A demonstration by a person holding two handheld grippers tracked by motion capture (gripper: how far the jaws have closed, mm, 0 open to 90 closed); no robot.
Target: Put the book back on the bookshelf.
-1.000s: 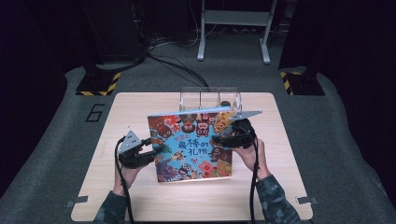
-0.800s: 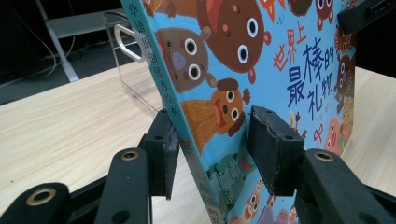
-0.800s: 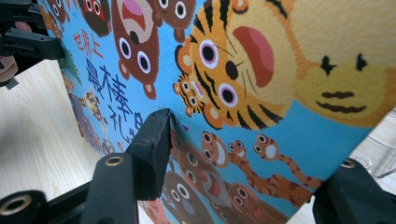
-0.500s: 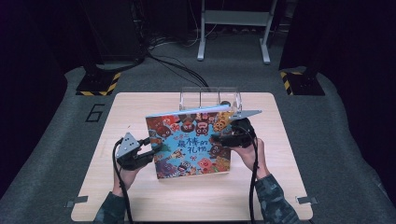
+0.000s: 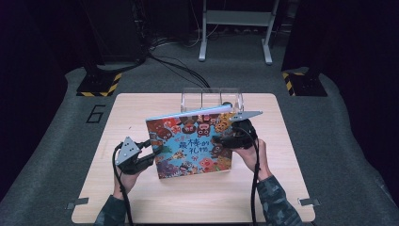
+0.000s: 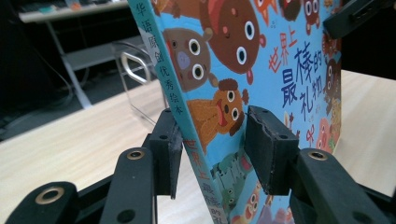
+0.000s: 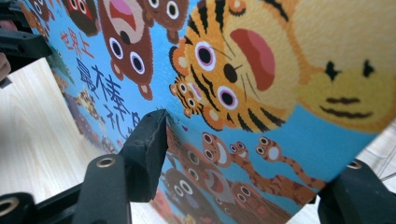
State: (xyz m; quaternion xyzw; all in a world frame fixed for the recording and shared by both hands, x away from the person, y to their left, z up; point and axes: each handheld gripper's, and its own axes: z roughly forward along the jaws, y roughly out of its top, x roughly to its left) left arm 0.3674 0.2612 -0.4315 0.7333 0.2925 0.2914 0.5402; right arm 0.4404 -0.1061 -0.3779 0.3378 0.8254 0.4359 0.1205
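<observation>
Slippage onto the table (image 5: 141,197) is being risked while the tilted picture book (image 5: 190,143) is being pinched by the right gripper (image 5: 221,140), whose jaws have just been opening, and its spine is only being straddled, not yet pressed, by the left gripper (image 5: 153,149), whose jaws have just been closing.

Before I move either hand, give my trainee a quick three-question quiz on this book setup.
1. True or false: the picture book sits inside the clear holder.
2. Which part of the book do the left gripper's fingers straddle? A the spine; B the far top edge; C the right edge.
3. Which striped animal is printed on the cover beside the right gripper's fingers?
Key: 1 false, it is tilted up in front of the holder. 2 A; those fingers have just been closing, book between them. 3 a tiger; those fingers have just been opening, book between them.
</observation>
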